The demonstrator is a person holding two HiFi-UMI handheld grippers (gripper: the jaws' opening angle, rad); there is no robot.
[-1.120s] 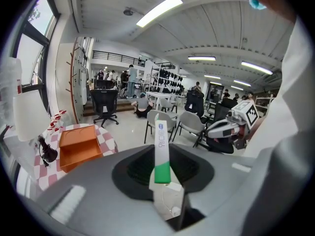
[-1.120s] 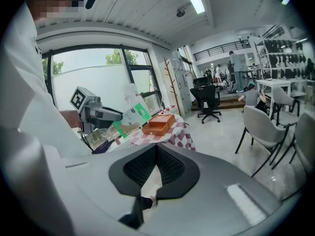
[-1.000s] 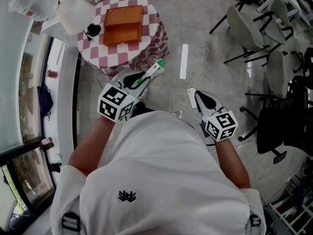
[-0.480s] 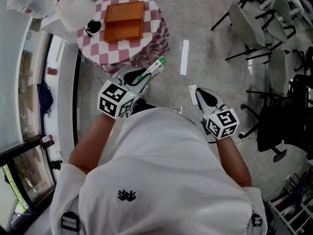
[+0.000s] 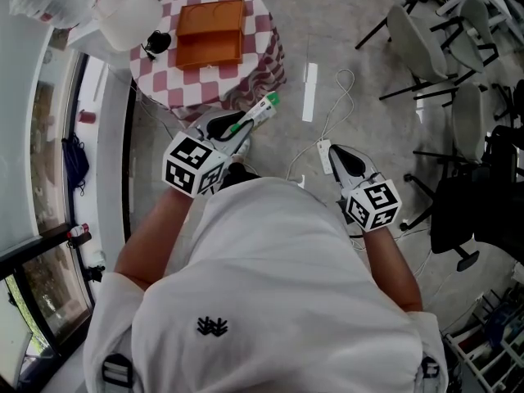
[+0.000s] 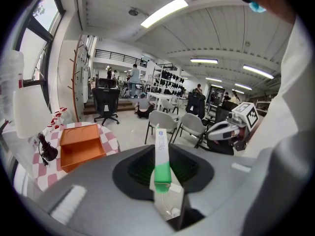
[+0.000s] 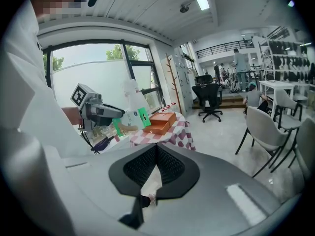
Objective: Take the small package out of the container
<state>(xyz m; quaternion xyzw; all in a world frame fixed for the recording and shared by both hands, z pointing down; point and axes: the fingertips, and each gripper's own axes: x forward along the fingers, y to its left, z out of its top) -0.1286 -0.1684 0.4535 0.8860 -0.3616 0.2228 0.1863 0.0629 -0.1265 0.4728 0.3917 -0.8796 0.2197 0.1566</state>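
Left gripper [image 5: 232,131] clamped on the small package [image 5: 259,114]; right gripper [image 5: 339,160] closed and empty.
The small package is a narrow white strip with green sections, held in the air off the table [image 5: 255,70] and clear of the orange container [image 5: 210,33]. In the left gripper view its long axis runs out along the jaws, free end pointing away from the gripper; in the head view that end points toward the table edge. Blue print sits near the free end, too small to read. Each gripper carries a cube of black-and-white square markers. The right gripper's pads meet with nothing between them.
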